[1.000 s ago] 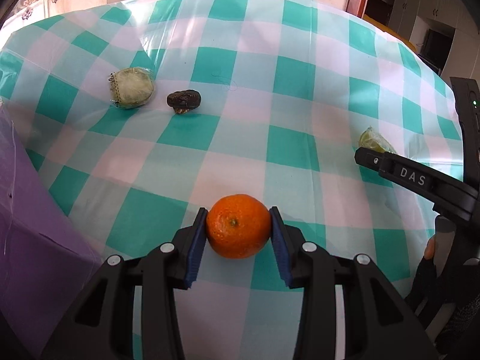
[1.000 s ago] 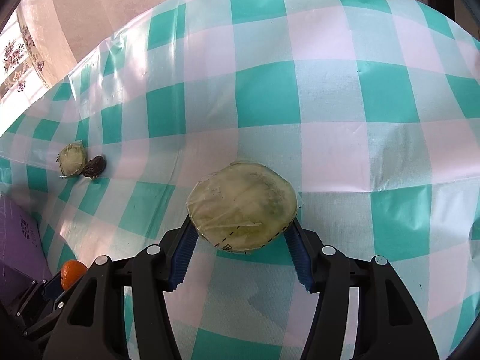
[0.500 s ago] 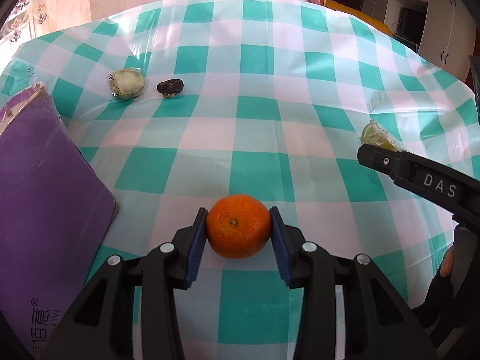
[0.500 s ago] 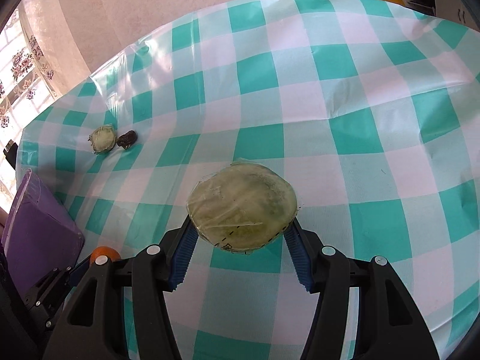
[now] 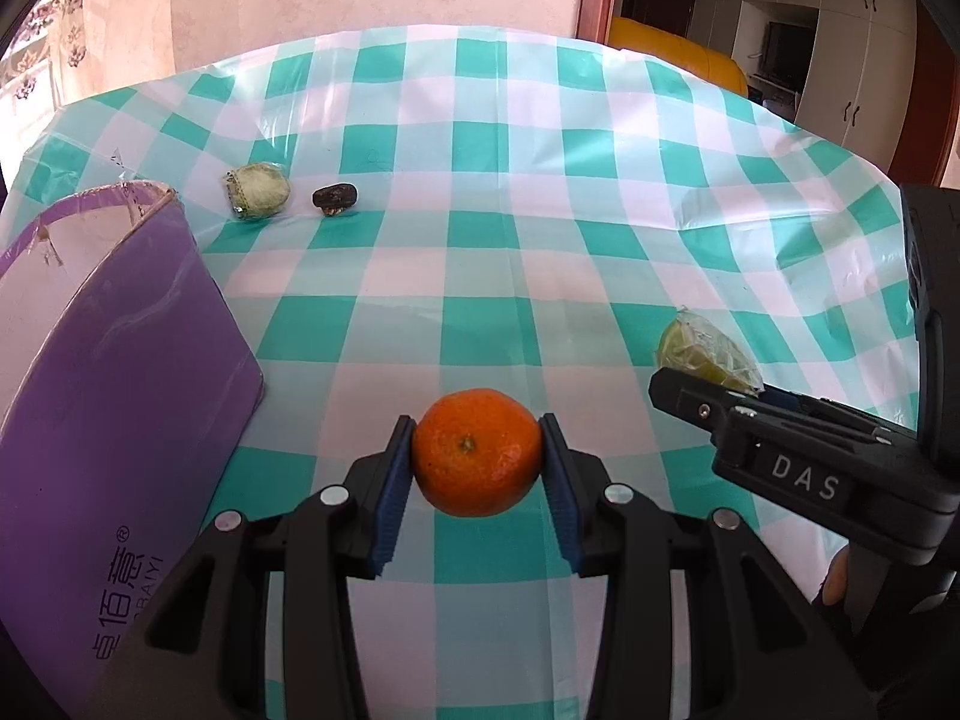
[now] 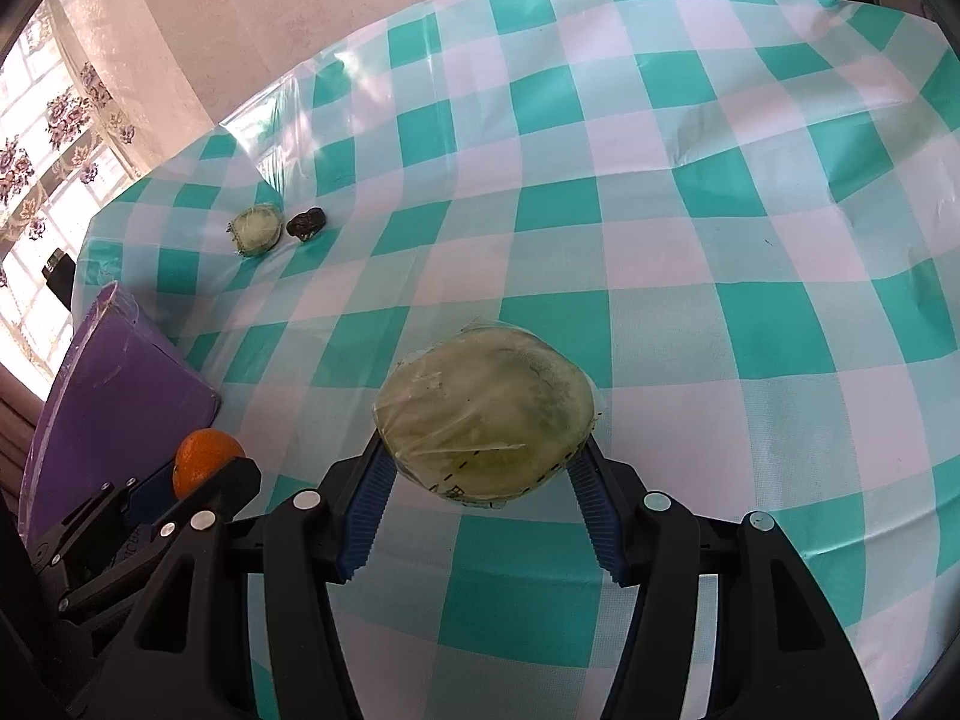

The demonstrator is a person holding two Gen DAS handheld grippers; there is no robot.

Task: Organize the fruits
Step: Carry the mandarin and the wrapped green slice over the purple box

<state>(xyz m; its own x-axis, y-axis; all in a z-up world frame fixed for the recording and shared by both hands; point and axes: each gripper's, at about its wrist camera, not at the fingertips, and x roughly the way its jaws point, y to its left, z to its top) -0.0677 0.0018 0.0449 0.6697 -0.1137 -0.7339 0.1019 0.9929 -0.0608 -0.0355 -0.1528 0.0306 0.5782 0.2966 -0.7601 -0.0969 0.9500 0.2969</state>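
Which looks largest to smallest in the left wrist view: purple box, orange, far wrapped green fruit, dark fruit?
1. purple box
2. orange, though nearness inflates it
3. wrapped green fruit
4. dark fruit

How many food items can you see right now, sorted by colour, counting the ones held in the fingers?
Orange: 1, the tangerine in the left gripper.
Pale green, plastic-wrapped: 2, the wrapped slice in the right gripper and the small wrapped piece far across the tablecloth.
Dark brown: 1, the lump beside that piece.
Total: 4
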